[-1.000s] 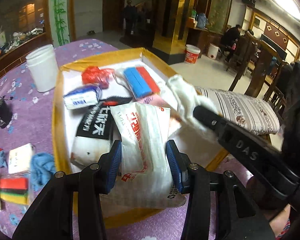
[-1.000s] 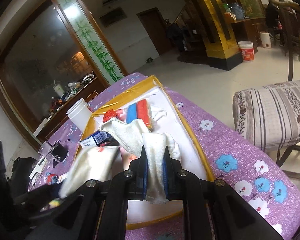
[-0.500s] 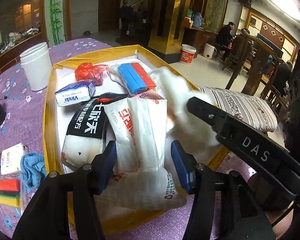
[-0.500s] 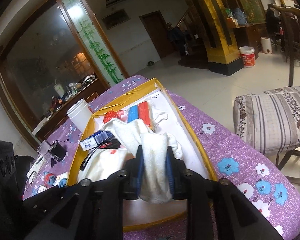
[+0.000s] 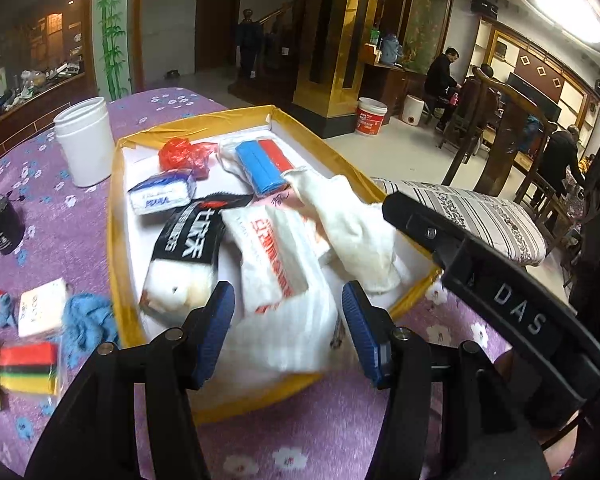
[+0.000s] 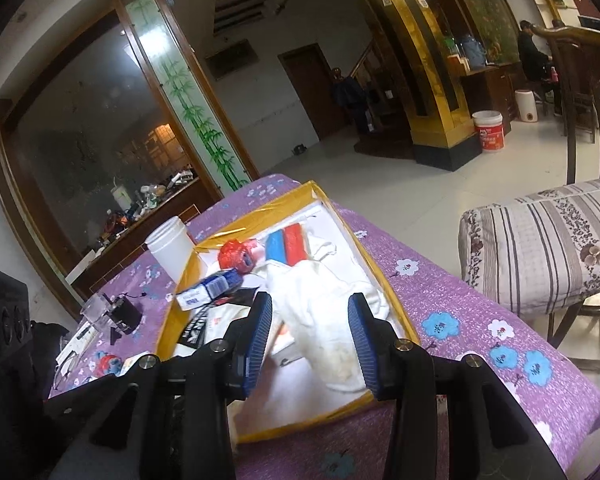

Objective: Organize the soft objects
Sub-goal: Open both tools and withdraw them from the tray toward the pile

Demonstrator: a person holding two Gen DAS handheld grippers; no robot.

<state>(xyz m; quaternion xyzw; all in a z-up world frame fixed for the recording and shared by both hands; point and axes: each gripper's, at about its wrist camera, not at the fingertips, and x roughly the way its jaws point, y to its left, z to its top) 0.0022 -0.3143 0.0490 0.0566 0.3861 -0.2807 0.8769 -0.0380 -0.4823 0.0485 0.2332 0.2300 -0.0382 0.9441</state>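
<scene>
A yellow-rimmed white tray (image 5: 114, 240) holds soft things: a white plastic bag with red print (image 5: 276, 280), a black-and-white pack (image 5: 188, 252), a tissue pack (image 5: 162, 196), a red bag (image 5: 184, 154), blue and red sponges (image 5: 264, 164) and a white cloth (image 5: 352, 228). My left gripper (image 5: 288, 332) is open, its pads either side of the white plastic bag, which lies in the tray. My right gripper (image 6: 310, 340) is open above the white cloth (image 6: 324, 312), which lies in the tray (image 6: 384, 292).
A white plastic jar (image 5: 86, 140) stands left of the tray. On the purple flowered cloth at left lie a blue rag (image 5: 88, 320), a small white pack (image 5: 42, 306), a striped sponge (image 5: 28, 366) and a black device (image 5: 0, 224). A striped cushioned chair (image 6: 540, 240) stands right.
Both grippers have opened. The left one let go of the white plastic bag and the right one let go of the white cloth; both now lie in the tray.
</scene>
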